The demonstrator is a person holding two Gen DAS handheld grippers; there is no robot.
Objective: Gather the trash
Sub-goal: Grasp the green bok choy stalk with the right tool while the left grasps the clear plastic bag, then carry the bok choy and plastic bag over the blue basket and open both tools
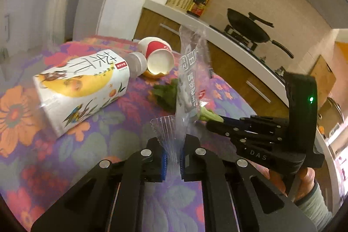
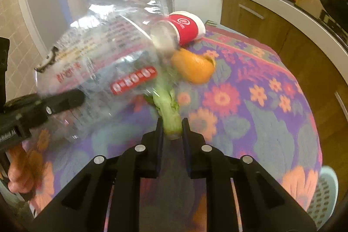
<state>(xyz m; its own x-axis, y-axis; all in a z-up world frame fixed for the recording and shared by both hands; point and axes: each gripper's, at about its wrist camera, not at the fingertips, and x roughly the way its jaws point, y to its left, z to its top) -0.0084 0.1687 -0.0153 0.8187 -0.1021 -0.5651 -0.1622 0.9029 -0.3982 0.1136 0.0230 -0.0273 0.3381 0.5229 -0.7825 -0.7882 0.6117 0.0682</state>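
1. Gripping: left gripper (image 1: 173,163) pinches clear plastic wrapper (image 1: 191,73), frame centre; light, flimsy, slippery, best held at its crimped edge.
2. Right gripper (image 2: 171,129) clamps vegetable stalk (image 2: 168,110), lower centre; soft, bruisable.

Plastic bag (image 2: 102,66) left of jaws motion-blurred, print unreadable; hides bottle behind it. Vegetable stalk (image 2: 170,110) top lost under bag.
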